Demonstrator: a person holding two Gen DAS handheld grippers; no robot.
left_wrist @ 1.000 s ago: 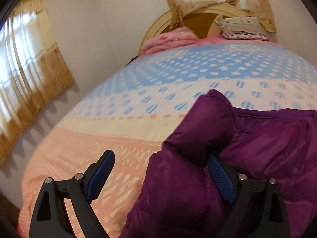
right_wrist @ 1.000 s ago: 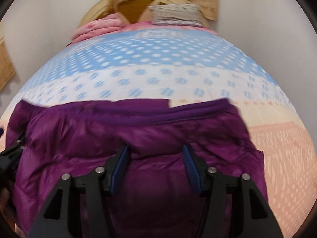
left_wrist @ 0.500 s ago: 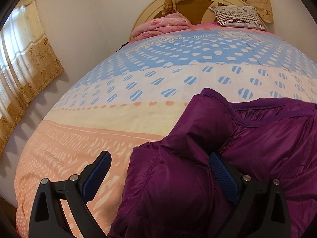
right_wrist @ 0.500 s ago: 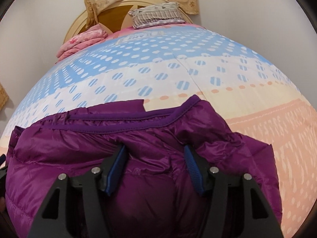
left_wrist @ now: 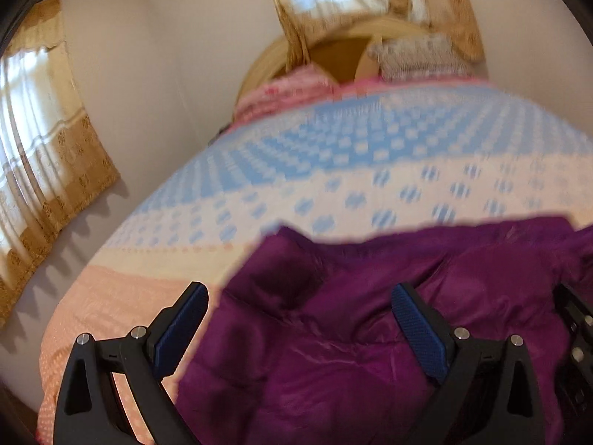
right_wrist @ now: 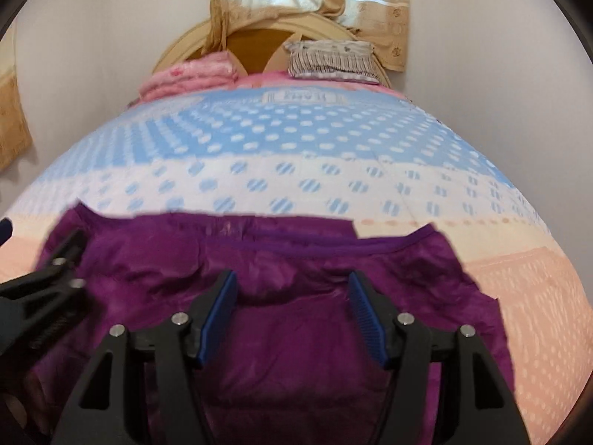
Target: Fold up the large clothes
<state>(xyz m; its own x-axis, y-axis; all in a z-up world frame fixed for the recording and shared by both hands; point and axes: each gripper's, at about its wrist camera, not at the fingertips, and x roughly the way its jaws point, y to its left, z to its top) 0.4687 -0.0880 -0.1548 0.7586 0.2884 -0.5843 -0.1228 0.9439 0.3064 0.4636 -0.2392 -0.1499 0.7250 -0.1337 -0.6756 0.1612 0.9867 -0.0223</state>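
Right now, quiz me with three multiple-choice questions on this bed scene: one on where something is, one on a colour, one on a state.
1. Where does the striped pillow lie?
A. at the headboard
B. on the jacket
C. on the floor

2. What colour is the puffy jacket?
A. green
B. purple
C. white

3. How are the right hand-held gripper jaws?
A. shut on the pillow
B. apart over the jacket
C. clamped on a curtain

Answers: 1 A, it rests at the bed's far end; 2 B, all its fabric is purple; 3 B, a clear gap shows between the blue pads.

The bedspread (right_wrist: 300, 95) bears print (too blurred to read).
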